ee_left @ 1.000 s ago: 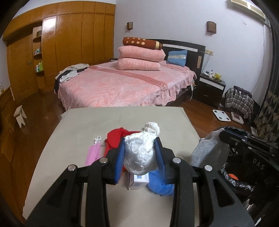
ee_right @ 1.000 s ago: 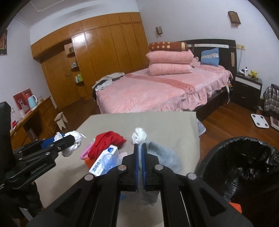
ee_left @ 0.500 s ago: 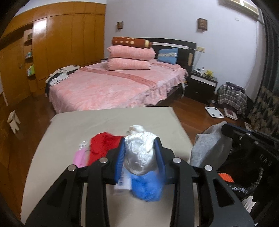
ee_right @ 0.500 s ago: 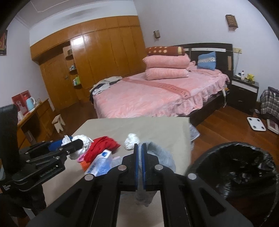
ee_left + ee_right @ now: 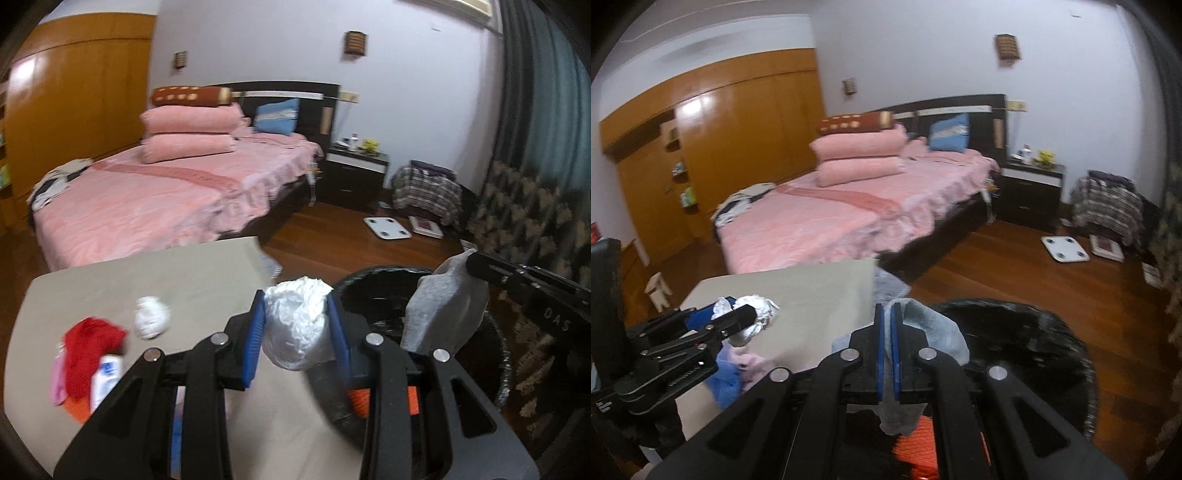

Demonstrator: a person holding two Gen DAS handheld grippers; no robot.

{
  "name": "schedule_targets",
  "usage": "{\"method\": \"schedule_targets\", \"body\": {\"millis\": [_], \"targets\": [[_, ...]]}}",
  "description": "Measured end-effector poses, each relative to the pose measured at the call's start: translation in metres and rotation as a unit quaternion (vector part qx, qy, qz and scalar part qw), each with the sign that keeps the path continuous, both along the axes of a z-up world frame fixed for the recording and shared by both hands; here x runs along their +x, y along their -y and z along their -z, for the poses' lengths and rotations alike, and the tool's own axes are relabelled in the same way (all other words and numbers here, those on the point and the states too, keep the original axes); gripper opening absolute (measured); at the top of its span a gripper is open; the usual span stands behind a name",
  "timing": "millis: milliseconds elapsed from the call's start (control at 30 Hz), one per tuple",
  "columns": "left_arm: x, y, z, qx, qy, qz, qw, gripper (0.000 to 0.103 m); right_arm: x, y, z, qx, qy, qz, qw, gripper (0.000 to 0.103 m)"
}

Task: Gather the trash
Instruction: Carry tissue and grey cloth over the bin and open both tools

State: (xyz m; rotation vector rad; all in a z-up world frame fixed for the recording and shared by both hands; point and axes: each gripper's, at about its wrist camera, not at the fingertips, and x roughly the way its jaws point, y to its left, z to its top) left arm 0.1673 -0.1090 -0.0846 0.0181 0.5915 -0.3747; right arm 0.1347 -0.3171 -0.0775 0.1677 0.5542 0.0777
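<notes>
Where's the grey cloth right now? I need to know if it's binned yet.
Not yet: in the left wrist view the grey cloth hangs on the right, pinched by the right gripper over the black-lined trash bin.

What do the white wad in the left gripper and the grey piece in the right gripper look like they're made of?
White wad: seemingly thin plastic film, glossy and finely creased, bulging between the left gripper pads. Grey piece: looks like soft matte nonwoven or cloth, hanging limp from the right gripper over the black-lined bin; exact fabric unclear.
</notes>
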Motion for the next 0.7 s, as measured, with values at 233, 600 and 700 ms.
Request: {"method": "schedule_targets", "body": {"millis": [233, 600, 700], "targets": [[0.013, 0.051, 0.017, -0.015, -0.016, 0.052, 0.9984, 0.034, -0.002, 0.045, 0.021, 0.003, -0.026, 0.046, 0.999, 0.004], [0.015, 0.062, 0.029, -0.043, -0.035, 0.089, 0.9945, 0.068, -0.007, 0.070, 0.038, -0.001, -0.047, 0.082, 0.996, 0.025], [0.011, 0.047, 0.022, -0.033, -0.020, 0.071, 0.9967, 0.078, -0.012, 0.064, 0.035, -0.008, -0.038, 0.084, 0.996, 0.055]]}}
